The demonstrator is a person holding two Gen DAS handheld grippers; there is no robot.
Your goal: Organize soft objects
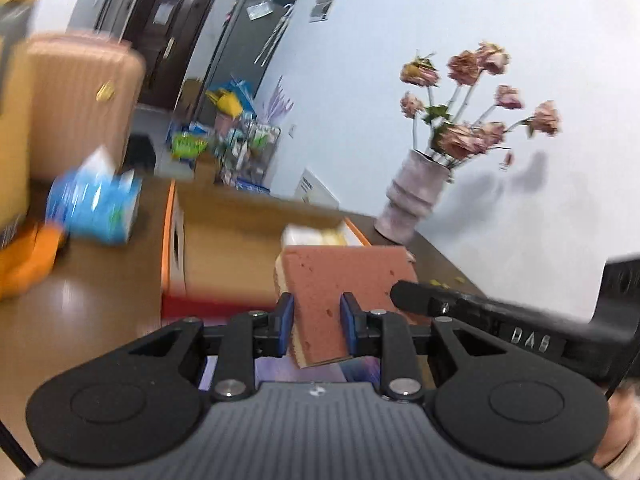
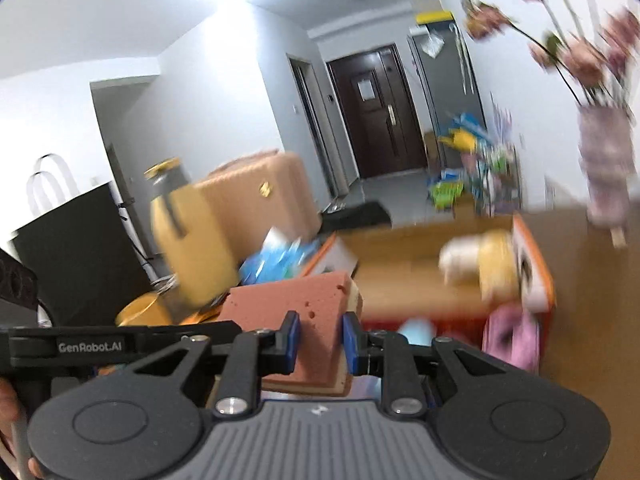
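Note:
My left gripper (image 1: pixel 317 320) is shut on a red-brown sponge stack (image 1: pixel 344 280) with cream layers, held above the table in front of an open cardboard box (image 1: pixel 240 236). My right gripper (image 2: pixel 319 334) is shut on the same kind of red-brown sponge stack (image 2: pixel 292 300); whether it is the same stack I cannot tell. The right gripper's black body (image 1: pixel 500 320) reaches in beside the left one. Inside the box lie white and yellow soft items (image 2: pixel 476 260). A pink soft item (image 2: pixel 512 336) lies by the box's front.
A vase of dried roses (image 1: pixel 416 196) stands on the table at the right. A blue packet (image 1: pixel 96 204), an orange object (image 1: pixel 28 264) and a yellow bottle (image 2: pixel 192 232) stand left of the box. A tan suitcase (image 2: pixel 260 196) is behind.

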